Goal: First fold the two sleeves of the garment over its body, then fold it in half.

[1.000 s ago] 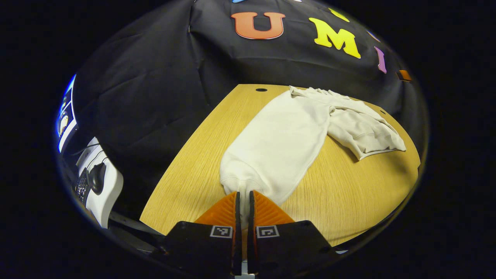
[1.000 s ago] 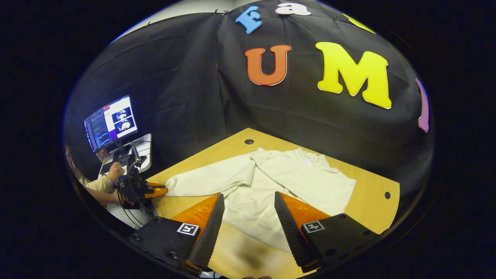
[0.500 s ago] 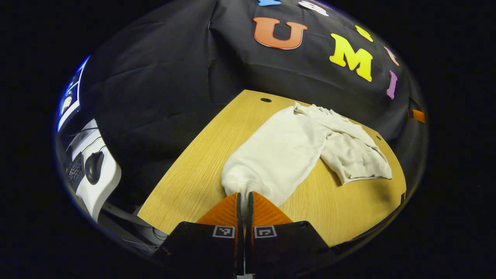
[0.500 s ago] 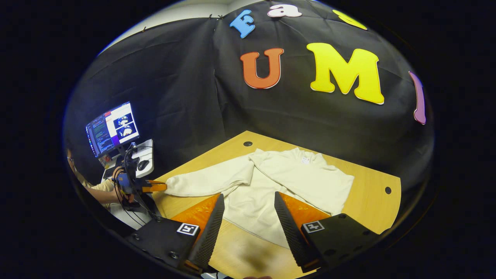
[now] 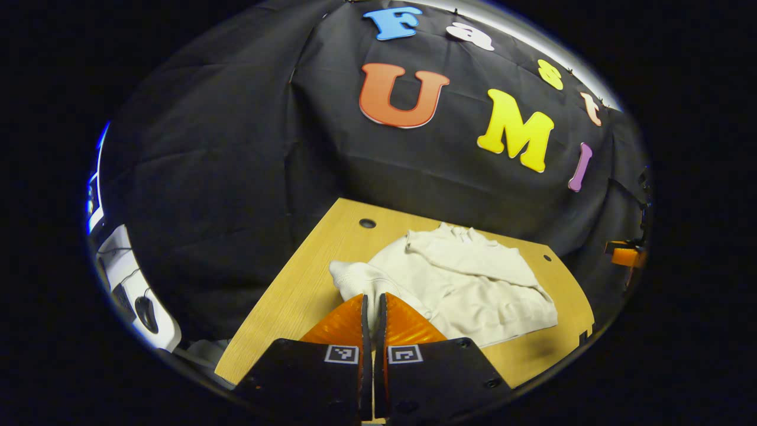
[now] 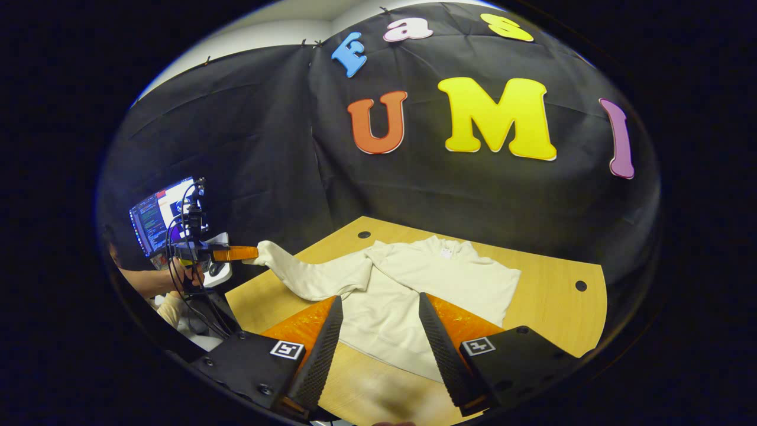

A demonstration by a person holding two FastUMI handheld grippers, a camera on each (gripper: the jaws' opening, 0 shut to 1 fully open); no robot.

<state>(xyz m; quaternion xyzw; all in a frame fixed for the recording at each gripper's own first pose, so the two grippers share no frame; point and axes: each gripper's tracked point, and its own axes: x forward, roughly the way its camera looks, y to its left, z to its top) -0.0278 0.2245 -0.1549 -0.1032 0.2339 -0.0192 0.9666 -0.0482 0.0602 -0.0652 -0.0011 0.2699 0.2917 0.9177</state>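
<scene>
A cream sweatshirt lies flat on the wooden table, its collar toward the black wall. My left gripper is shut on the cuff of one sleeve. In the right gripper view that left gripper holds the sleeve up in the air past the table's left edge, so the sleeve slopes down to the shoulder. The other sleeve lies folded over the body. My right gripper hovers open above the hem, with nothing between its fingers.
A lit monitor and a white desk with a mouse stand left of the table. A person's hand holds the left gripper there. Two cable holes mark the table's far corners.
My left gripper has risen with the cuff, lifting the sleeve off the table and bunching it toward the body. The right gripper stayed open and barely moved.
</scene>
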